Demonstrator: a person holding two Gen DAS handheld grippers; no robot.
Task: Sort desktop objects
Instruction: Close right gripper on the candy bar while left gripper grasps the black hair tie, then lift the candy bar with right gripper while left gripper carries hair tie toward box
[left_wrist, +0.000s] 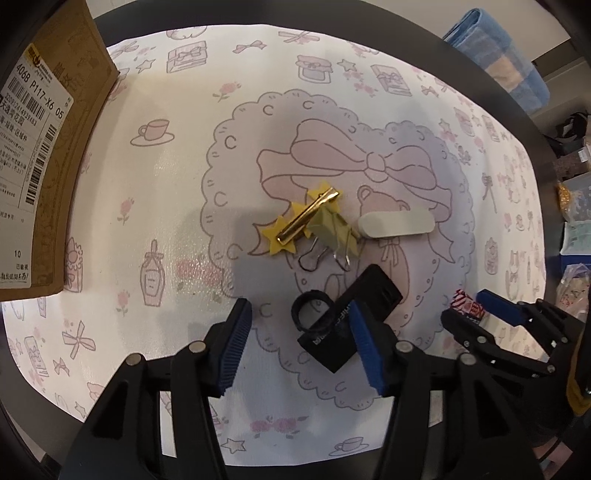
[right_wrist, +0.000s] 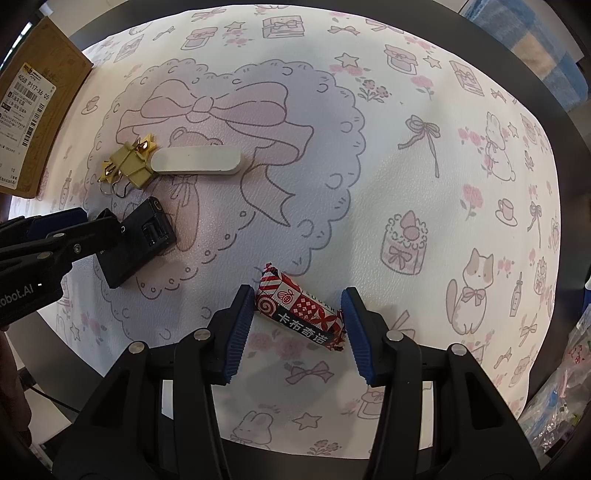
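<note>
Nearest your right gripper (right_wrist: 297, 328): one sugar sachet (right_wrist: 301, 312), red, white and black print, lying flat on the patterned mat (right_wrist: 406, 206) between the spread fingers, neither pad visibly pressing it; likely very light, soft and crinkly, so pinch across the filled middle, not the crimped ends. Nearest your left gripper (left_wrist: 301, 347): one black boxy device (left_wrist: 354, 314) with a round ring (left_wrist: 312, 312) at its near side, lying partly between the parted fingers, the right pad over or against its edge, contact not clear; it looks rigid and moderately heavy, smooth-sided, so take it across the narrow body and square the pads to the flat faces. Farther out, mid-mat: one yellow star hair clip (left_wrist: 295, 229) with a gold bar, touching an olive binder clip (left_wrist: 332, 232) with wire handles; both small, stiff, prone to slide. Just beside them: one white oblong eraser-like block (left_wrist: 397, 223), probably firm, slightly grippy. Far left on the desk (right_wrist: 110, 26): one cardboard box (left_wrist: 55, 147) with a shipping label.
</note>
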